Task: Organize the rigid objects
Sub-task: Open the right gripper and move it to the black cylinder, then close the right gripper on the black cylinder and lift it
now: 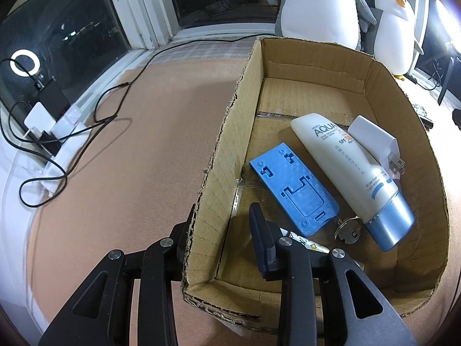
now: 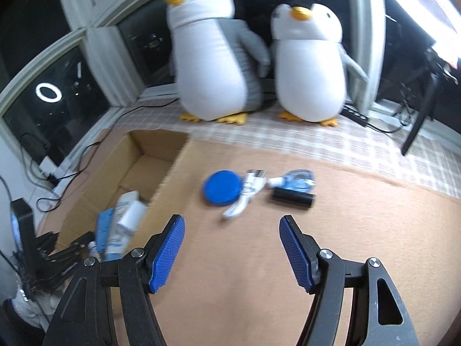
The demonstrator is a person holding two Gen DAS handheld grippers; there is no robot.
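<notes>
The left gripper (image 1: 219, 222) is clamped on the near wall of the cardboard box (image 1: 224, 132), which holds a sunscreen tube (image 1: 343, 167). The right gripper (image 2: 232, 248) hangs open and empty over the surface (image 2: 245, 274), near a blue round lid (image 2: 222, 187).

1. The left gripper (image 1: 222, 230) has two thick black arms that spread out like a V.
2. Each arm has a long hole shaped like a triangle.
3. Round silver screws sit where the arms join.
4. Its fingers (image 1: 260, 239) are dark blue with black backs.
5. The right gripper (image 2: 232, 249) has the same black arms, holes and silver screws.
6. Its pads (image 2: 168, 252) are bright blue, long and flat, with tiny bumps all over.
7. The pad edges have small teeth near the bottom.
8. The arm on the far right looks scuffed with pale specks.
</notes>
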